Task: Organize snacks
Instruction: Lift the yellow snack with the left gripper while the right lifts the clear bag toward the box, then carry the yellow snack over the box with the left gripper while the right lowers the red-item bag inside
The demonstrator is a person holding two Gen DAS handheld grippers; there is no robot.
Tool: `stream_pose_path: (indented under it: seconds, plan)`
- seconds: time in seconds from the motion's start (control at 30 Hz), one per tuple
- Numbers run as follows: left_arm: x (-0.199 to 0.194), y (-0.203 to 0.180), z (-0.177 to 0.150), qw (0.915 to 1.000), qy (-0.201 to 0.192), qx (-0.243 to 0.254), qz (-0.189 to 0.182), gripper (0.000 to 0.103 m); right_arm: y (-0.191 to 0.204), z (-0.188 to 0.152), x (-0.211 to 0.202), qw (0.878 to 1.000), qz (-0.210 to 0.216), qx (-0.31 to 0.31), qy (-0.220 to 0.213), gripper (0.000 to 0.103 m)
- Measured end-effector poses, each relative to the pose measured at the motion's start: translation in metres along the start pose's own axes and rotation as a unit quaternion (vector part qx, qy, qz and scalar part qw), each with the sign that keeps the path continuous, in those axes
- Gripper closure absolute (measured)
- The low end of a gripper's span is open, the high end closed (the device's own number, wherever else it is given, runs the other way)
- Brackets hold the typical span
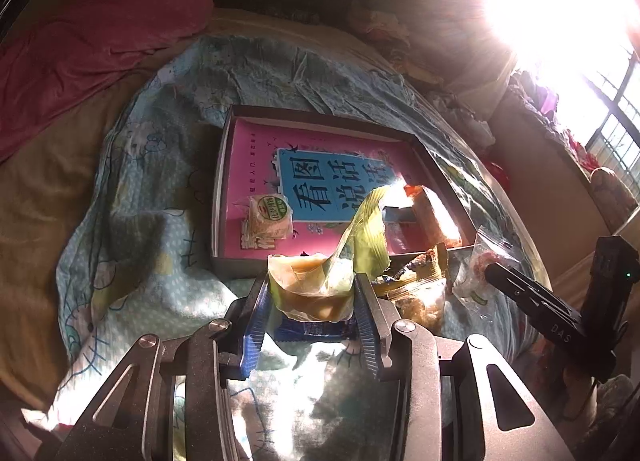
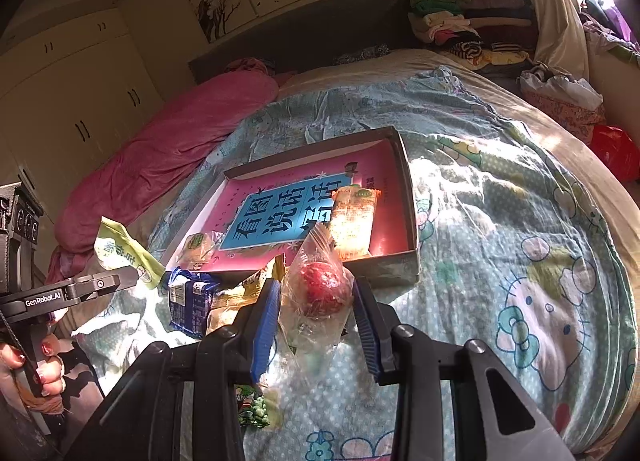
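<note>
Two hand-held grippers clamped | left (image 1: 312,293): green packet (image 1: 320,285) | right (image 2: 316,301): red snack bag (image 2: 320,289)

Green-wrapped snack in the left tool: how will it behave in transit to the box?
The green-wrapped snack sits between the left tool's pads, so the filled part is probably firm enough to hold. Its empty wrapper tail stands up crumpled: likely floppy, and may snag on the box rim. Glossy film could slip.
</note>
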State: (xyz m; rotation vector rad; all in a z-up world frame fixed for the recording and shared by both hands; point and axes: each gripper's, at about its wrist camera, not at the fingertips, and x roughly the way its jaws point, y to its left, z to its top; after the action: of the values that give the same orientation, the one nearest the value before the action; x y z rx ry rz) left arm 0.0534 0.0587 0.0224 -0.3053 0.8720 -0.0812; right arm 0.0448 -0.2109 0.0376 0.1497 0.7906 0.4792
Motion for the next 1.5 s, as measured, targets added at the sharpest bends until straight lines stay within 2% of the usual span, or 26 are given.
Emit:
stream_pose_path:
  seconds: [0.87,1.5]
  plan:
    - [0.031,-0.017,0.031,0.9997,-0.016,0.019,0.001,0.061,-0.001,0.040,0.003,0.999,-0.021,0.008,-0.045,0.065]
    - [0.070,-0.023,0.046,0.9998,-0.001,0.019,-0.003,0.061,0.014,0.057,0.034,0.999,-0.014,0.001,-0.037,0.065]
